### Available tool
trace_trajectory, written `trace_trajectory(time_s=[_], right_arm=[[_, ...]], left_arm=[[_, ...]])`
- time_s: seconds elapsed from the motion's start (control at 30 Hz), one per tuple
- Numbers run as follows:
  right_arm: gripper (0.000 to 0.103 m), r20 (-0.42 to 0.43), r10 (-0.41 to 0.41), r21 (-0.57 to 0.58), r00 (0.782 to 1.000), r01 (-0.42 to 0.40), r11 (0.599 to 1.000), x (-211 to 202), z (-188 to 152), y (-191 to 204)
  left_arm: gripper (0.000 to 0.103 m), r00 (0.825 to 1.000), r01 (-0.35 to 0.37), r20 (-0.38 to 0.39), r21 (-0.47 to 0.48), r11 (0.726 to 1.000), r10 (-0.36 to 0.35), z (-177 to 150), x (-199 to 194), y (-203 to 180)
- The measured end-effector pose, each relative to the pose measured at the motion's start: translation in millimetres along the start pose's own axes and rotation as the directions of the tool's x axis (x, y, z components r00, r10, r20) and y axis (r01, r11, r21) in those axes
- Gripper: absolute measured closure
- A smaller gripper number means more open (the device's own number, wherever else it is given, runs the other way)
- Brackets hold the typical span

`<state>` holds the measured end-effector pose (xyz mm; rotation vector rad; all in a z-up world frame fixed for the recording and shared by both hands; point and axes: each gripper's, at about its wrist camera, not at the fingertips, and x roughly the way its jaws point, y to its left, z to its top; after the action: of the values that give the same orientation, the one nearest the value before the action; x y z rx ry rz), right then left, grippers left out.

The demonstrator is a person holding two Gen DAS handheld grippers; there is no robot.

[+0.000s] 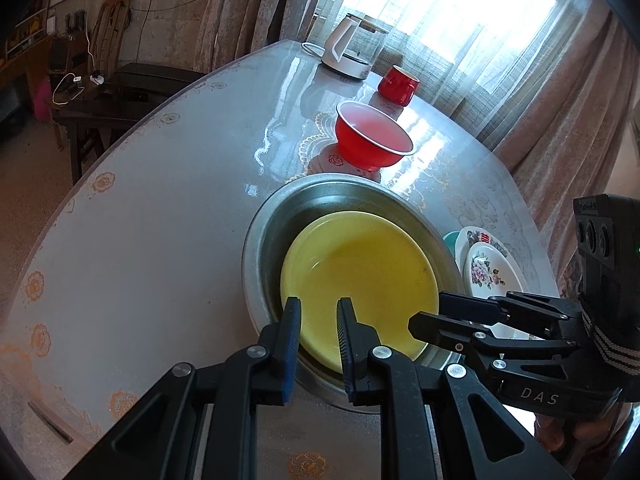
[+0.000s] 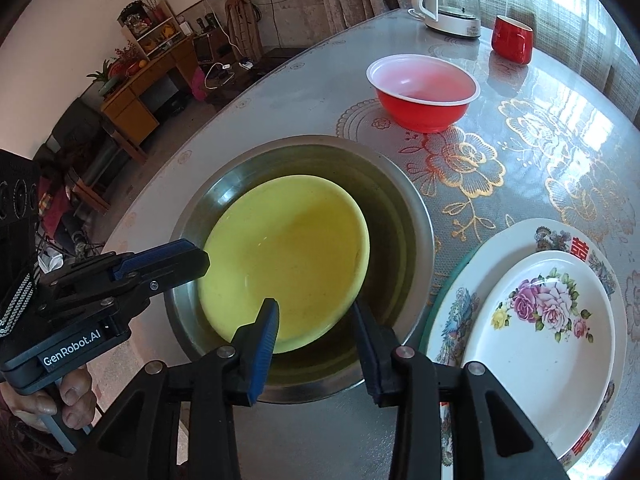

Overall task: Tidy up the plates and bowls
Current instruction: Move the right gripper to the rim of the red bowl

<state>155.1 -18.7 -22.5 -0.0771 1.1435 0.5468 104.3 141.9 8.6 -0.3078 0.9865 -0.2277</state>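
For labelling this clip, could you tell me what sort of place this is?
Most likely a home living or dining room: a round table under a floral cover with an electric kettle, window curtains, and a wooden cabinet of ornaments.

In the left wrist view, the right tongs (image 1: 428,314) cover the lower part of the flowered plate (image 1: 486,270) at right, and a teal plate (image 1: 451,238) shows only as a sliver behind the stack. In the right wrist view, the same stack runs off the lower right edge. The near rim of the metal basin (image 2: 416,216) lies behind the right tongs' own fingers (image 2: 264,332). Items on the far shelf (image 2: 140,20), upper left, are too small to identify.
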Motion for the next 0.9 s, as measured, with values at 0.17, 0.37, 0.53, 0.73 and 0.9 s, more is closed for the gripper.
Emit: trace_trajectory(time_s=[0.17,0.37,0.53,0.73,0.9], right_arm=[[0.064,0.044,0.000,0.003,0.999,0.000,1.000,-12.3,-1.9,-5.1],[0.064,0.114,0.016,0.056,0.993,-0.023,0.998,-24.2,-2.0,-18.2],[0.064,0.185,0.031,0.099,0.982,-0.050,0.994,-33.5,2.0,-26.4],[0.069,0.222,0.038,0.216,0.974,-0.087,0.972,-35.2,14.2,-54.6],[0.078,0.223,0.019,0.311,0.975,-0.089,0.946,-32.7,30.7,-80.0]], left_arm=[[0.085,1.000,0.001,0.011,-0.006,1.000,-0.001,2.7,-2.3,1.6],[0.085,0.999,-0.009,0.038,-0.001,1.000,0.009,8.6,-6.1,0.9],[0.084,0.998,-0.025,0.059,0.019,1.000,0.024,17.7,-5.2,0.3],[0.083,0.997,-0.035,0.075,0.014,0.999,0.033,36.6,-3.0,2.0],[0.083,0.998,-0.034,0.054,0.008,0.999,0.034,57.1,8.6,3.4]])
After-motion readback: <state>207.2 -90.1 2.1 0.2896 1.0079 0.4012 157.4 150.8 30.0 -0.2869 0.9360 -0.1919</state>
